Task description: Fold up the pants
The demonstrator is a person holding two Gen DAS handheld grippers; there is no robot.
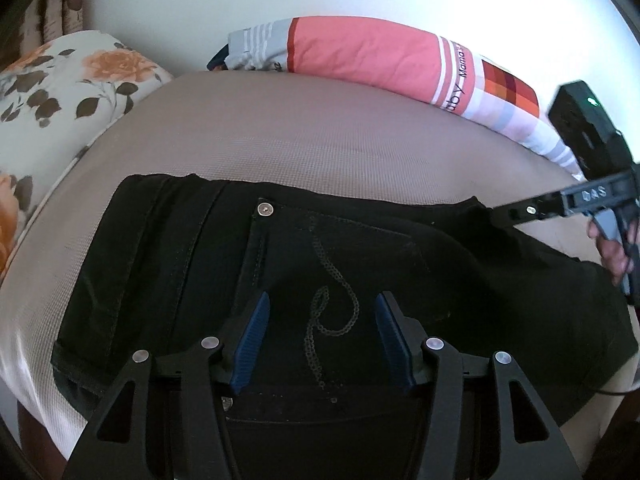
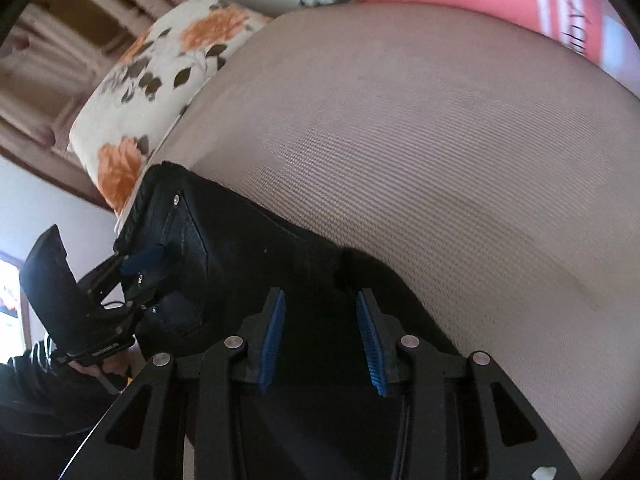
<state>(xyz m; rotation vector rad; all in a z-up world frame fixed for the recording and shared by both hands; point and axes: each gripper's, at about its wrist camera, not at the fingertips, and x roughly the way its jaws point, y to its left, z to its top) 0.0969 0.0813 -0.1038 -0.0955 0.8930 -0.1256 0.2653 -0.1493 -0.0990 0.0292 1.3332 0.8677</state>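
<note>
Left wrist view: the left hand-held gripper (image 1: 322,304) hovers with its 2 blue pads spread, nothing pinched, directly over the black pants (image 1: 320,264), which lie folded on the beige bed (image 1: 320,132). Beyond it lies a pink pillow (image 1: 360,52), to its left a floral pillow (image 1: 60,80).

Right wrist view: the right hand-held gripper (image 2: 320,304) stands spread and empty above the pants' near edge. Far to its left, the left hand-held gripper sits over the pants' riveted corner.
</note>
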